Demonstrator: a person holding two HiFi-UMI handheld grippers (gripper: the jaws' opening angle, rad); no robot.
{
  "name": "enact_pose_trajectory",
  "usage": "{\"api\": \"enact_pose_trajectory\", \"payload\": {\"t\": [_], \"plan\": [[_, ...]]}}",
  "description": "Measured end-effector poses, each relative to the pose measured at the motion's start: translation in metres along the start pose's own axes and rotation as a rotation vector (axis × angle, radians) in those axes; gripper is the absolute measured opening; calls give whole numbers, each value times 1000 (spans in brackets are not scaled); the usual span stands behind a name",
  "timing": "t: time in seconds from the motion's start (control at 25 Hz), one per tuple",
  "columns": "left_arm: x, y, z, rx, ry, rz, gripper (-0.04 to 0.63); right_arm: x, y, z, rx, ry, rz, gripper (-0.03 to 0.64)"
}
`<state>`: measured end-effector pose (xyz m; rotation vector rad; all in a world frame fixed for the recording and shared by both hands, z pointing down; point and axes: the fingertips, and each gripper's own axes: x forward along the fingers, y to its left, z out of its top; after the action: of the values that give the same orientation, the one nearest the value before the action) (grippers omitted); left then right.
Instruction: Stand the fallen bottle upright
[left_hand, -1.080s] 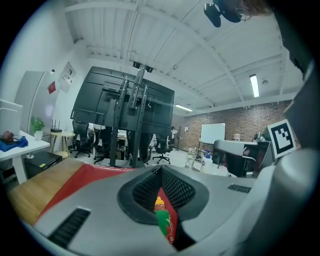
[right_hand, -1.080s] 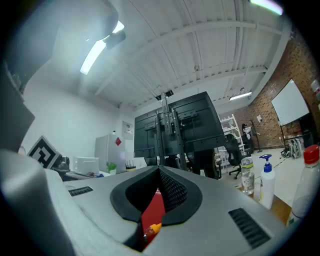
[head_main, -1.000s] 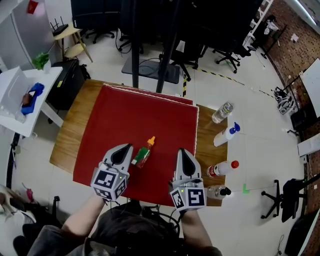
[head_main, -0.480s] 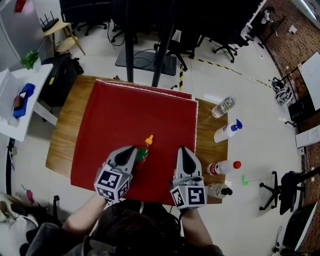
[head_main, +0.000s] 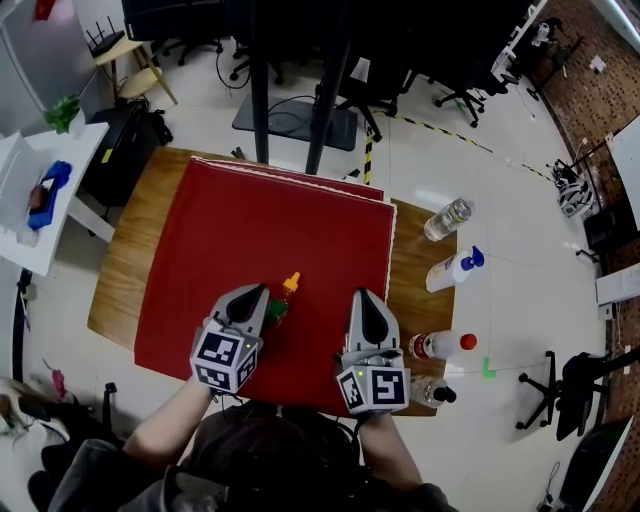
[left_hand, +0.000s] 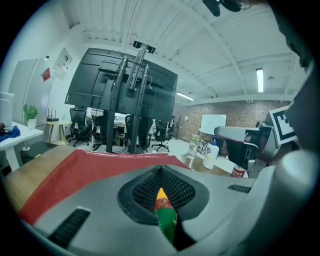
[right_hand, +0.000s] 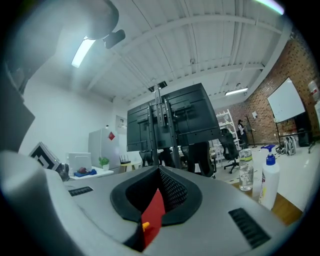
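Clenched left hand-held gripper (head_main: 257, 291) hides part of the bottle (head_main: 285, 296); right hand-held gripper (head_main: 361, 298) clenched too.

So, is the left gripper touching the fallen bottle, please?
Cannot tell. In the head view the left gripper overlaps the bottle's lower end; the left gripper view only shows the bottle through the slit between its shut jaws.

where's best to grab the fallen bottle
Grip the bottle by its body, below the orange cap, coming down from the near side, a jaw on each flank. It lies flat on the mat, cap pointing away, so both flanks look open.
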<state>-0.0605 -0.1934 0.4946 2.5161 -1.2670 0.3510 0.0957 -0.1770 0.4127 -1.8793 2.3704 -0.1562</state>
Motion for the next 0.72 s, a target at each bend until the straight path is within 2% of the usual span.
{"api": "enact_pose_trajectory", "payload": {"t": [0.52, 0.72], "plan": [[6, -19, -12, -14, 50, -22, 48, -4, -16, -1, 19, 13, 25, 6], [7, -28, -18, -12, 87, -73, 129, -3, -11, -3, 24, 20, 38, 6]]}}
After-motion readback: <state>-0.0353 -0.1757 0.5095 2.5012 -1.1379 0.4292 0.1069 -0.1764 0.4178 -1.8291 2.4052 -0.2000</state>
